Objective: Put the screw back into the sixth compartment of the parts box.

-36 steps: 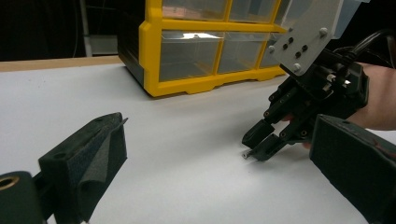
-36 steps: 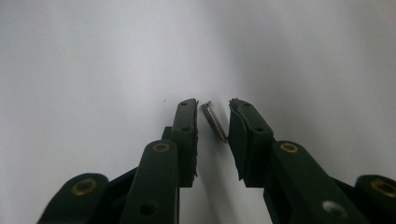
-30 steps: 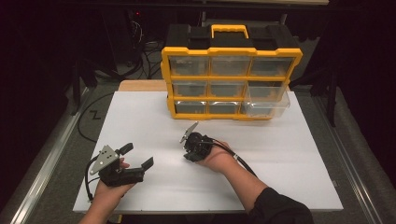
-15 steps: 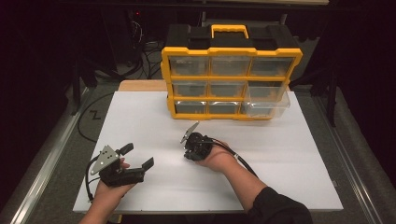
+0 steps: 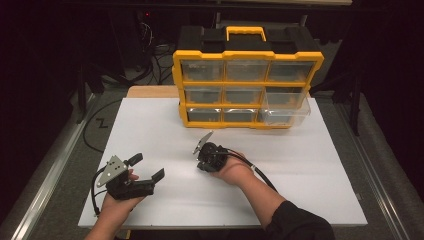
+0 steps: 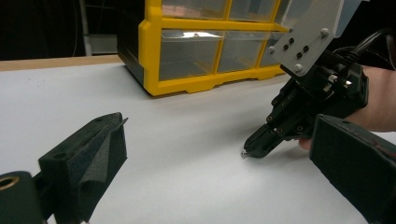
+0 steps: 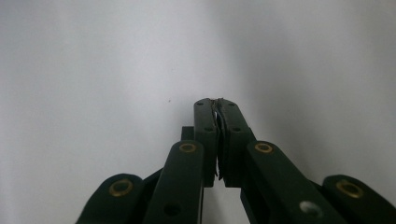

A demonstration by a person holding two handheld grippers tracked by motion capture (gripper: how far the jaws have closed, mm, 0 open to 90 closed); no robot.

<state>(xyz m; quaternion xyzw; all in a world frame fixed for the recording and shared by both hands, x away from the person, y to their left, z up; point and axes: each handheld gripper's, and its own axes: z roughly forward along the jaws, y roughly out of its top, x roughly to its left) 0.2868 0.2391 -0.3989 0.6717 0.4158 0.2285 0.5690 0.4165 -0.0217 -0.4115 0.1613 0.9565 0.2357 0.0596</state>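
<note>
From above, the right gripper (image 5: pixel 202 150) tips down onto the white tabletop (image 5: pixel 310 165) before the yellow drawer box (image 5: pixel 247 87), whose right drawer (image 5: pixel 285 107) stands out. In the left gripper view, the left gripper (image 6: pixel 210 154) waits, jaws wide. In the right gripper view, the jaws have just closed, apparently pinching something tiny (image 7: pixel 217 100), too small to name. The pick-up looks made; next likely lifting it toward that drawer.

Open left tongs (image 6: pixel 210 163) frame the right tongs (image 6: pixel 247 151), tips closed on the white table (image 6: pixel 187 140).
</note>
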